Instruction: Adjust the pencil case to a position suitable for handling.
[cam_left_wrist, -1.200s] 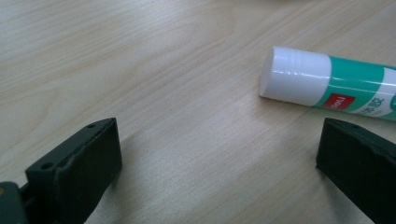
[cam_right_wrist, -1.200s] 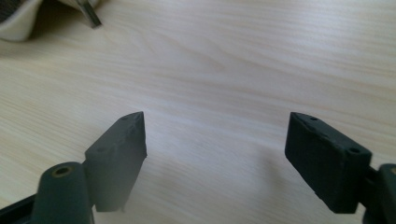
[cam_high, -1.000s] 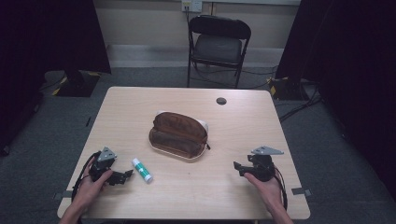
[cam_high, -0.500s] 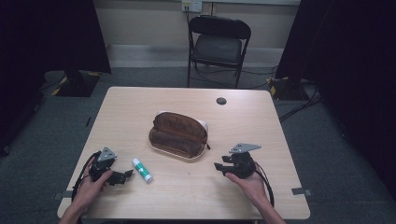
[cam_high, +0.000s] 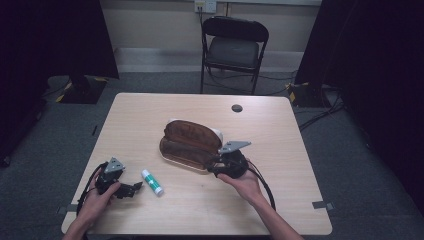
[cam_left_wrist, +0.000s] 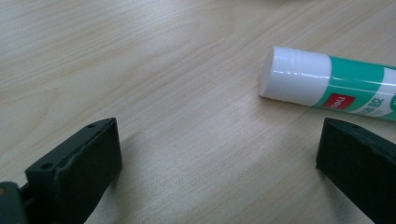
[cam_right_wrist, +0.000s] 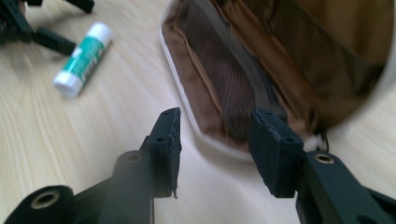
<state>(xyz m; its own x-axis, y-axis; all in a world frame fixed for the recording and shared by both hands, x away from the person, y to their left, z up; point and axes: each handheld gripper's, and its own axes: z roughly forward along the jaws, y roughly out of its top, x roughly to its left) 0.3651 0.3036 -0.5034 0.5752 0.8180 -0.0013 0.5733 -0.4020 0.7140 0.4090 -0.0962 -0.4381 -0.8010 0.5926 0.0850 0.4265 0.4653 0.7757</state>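
Dim light is falling from overhead in the high view, leaving the room's sides sinking into black while the table (cam_high: 280, 130) is catching a soft glow. Glare is streaking the glue stick (cam_left_wrist: 327, 84); the pouch (cam_right_wrist: 280, 60) is blurring out of focus.

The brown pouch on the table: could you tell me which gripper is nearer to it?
Right. The right gripper is at the brown pouch's near edge, jaws apart; the left gripper rests farther off, beside the glue stick.
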